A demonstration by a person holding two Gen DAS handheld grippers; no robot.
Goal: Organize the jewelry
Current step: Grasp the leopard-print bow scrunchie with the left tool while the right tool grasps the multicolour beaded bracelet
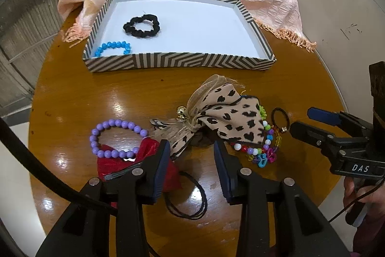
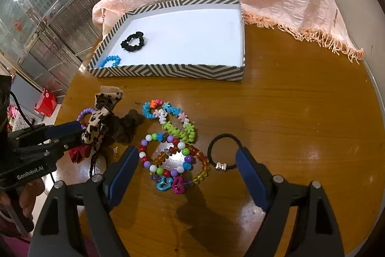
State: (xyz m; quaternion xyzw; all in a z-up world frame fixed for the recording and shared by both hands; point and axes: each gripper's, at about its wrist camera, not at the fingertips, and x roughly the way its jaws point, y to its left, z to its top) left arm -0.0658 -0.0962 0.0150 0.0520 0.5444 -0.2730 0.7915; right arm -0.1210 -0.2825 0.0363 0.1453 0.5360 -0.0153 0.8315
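tangle risk: both grippers, left gripper (image 1: pixel 190 158) and right gripper (image 2: pixel 187 166), gape empty; lower-centre multicoloured bead bracelet (image 2: pixel 166 155) overlaps neighbours, dragging them.

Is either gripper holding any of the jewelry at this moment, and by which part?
Neither. The left gripper and right gripper both hang open above the pile, pads touching nothing.

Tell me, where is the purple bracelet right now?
The purple bracelet lies on the table outside the striped tray, left of the leopard bow, partly over a red cloth.
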